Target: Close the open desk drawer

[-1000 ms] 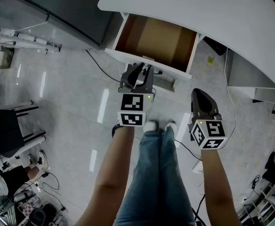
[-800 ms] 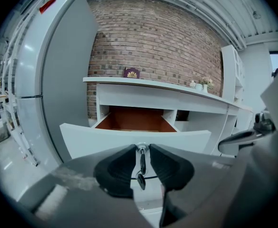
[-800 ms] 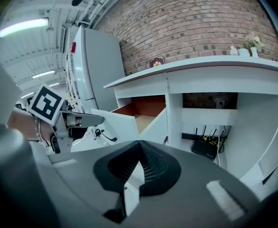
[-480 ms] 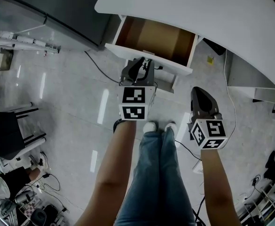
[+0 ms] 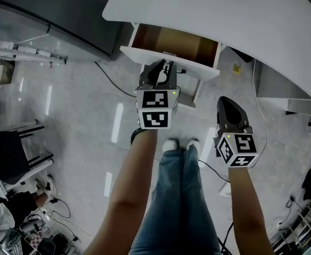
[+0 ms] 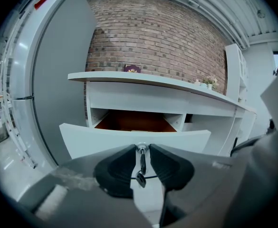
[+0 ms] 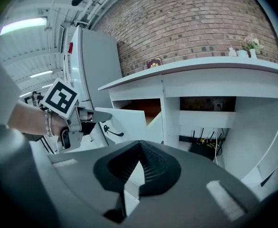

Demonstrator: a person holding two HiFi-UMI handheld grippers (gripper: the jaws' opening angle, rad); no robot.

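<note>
Your head camera looked steeply down; both gripper cameras faced the desk (image 5: 224, 15) nearby, sharing its drawer (image 6: 134, 139).

The drawer (image 5: 136, 53) sticks out from under the worktop (image 5: 224, 15) and blocks the way ahead. The left hand-held gripper (image 5: 164, 67) is right up against its front, with a key (image 6: 141, 164) hanging between its jaws. There is open floor (image 5: 81, 100) on the left.

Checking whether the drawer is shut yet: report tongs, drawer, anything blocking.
Left tongs open, straddling the key on the drawer. Right tongs shut, empty, held back. The drawer part open, nothing blocking it in view.
</note>
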